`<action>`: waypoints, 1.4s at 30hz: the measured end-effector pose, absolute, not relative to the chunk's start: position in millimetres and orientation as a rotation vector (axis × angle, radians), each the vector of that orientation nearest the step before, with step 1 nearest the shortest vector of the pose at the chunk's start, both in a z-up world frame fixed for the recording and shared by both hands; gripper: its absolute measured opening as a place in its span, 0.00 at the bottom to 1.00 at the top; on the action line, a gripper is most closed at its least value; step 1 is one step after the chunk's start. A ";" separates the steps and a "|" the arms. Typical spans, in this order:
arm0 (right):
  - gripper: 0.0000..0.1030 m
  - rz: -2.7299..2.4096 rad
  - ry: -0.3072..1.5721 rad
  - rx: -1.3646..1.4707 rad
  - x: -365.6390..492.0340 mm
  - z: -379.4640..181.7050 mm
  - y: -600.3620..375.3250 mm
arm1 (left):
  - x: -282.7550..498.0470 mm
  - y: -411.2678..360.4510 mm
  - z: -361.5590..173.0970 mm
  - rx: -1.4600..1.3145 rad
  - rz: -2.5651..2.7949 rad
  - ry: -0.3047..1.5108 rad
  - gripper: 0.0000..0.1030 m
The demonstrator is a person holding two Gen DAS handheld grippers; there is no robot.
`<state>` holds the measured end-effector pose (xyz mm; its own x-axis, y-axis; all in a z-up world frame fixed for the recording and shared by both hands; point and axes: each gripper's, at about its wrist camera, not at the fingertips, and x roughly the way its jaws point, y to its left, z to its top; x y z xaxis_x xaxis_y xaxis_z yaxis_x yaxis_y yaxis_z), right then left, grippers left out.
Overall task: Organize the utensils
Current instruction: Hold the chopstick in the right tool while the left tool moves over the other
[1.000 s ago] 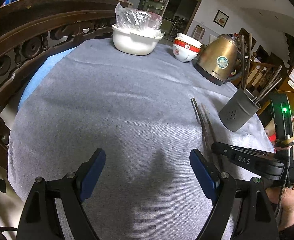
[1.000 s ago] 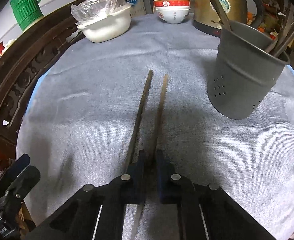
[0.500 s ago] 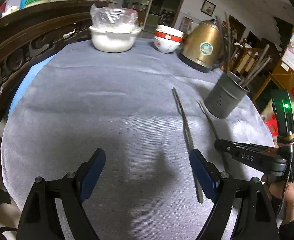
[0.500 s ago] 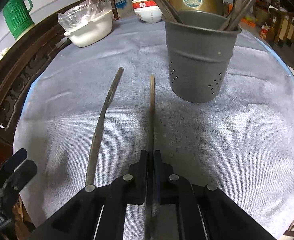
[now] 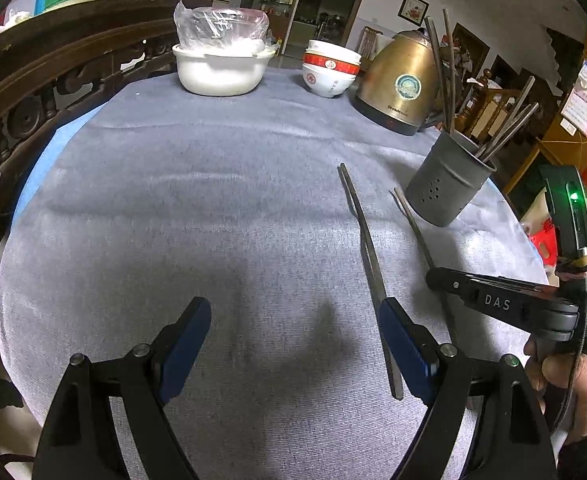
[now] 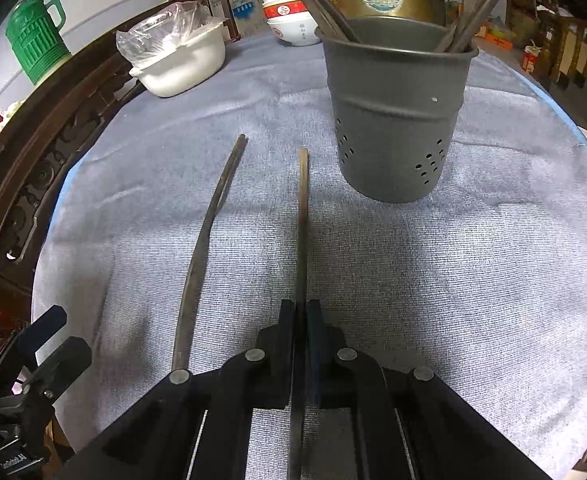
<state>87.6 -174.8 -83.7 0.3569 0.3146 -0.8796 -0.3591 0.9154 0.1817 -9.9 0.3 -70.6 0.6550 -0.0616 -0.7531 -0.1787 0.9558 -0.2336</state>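
My right gripper (image 6: 300, 312) is shut on one dark chopstick (image 6: 303, 216); the stick points forward toward the grey perforated utensil holder (image 6: 393, 120), which holds several chopsticks. A second chopstick (image 6: 205, 236) lies loose on the grey cloth to its left. In the left wrist view the loose chopstick (image 5: 363, 240) lies just beside my right fingertip, the held chopstick (image 5: 413, 224) runs to the right gripper (image 5: 433, 276), and the holder (image 5: 445, 184) stands at the right. My left gripper (image 5: 293, 320) is open and empty above the cloth.
A white pot with a plastic bag (image 5: 221, 64), stacked red-and-white bowls (image 5: 329, 72) and a brass kettle (image 5: 401, 80) stand at the table's far side. A carved wooden chair back (image 5: 33, 92) curves along the left edge. A green jug (image 6: 33, 40) sits behind.
My right gripper closed on one chopstick and swung it right, away from the other one, toward the holder. The left gripper stayed open while its view shifted slightly.
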 end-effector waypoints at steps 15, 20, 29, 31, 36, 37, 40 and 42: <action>0.07 0.436 1.125 -0.049 87.9 -83.1 -174.7 | -11.3 -0.5 -72.7 -0.303 0.066 0.858 0.83; 0.07 0.437 1.125 -0.048 87.7 -83.0 -174.6 | -11.2 -0.7 -73.0 -0.305 0.065 0.859 0.83; 0.08 0.444 1.125 -0.052 86.9 -83.6 -174.3 | -13.1 -3.0 -72.4 -0.297 0.061 0.856 0.83; 0.08 0.442 1.127 -0.060 87.3 -83.2 -173.4 | -13.2 -0.7 -72.7 -0.307 0.061 0.853 0.83; 0.08 0.431 1.131 -0.070 87.8 -83.4 -171.1 | -14.6 6.4 -72.3 -0.331 0.066 0.846 0.83; 0.08 0.428 1.132 -0.073 87.7 -83.4 -170.5 | -15.1 7.9 -72.1 -0.336 0.066 0.843 0.83; 0.08 0.425 1.134 -0.079 88.1 -83.2 -169.5 | -16.2 10.2 -71.9 -0.347 0.068 0.840 0.83; 0.08 0.423 1.136 -0.083 88.2 -83.5 -169.0 | -17.2 10.9 -71.5 -0.351 0.068 0.836 0.83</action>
<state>88.2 -169.0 -83.5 0.3515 0.2848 -0.8918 -0.3677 0.9180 0.1483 -17.2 10.9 -71.5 0.6715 -0.0781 -0.7369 -0.1955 0.9405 -0.2778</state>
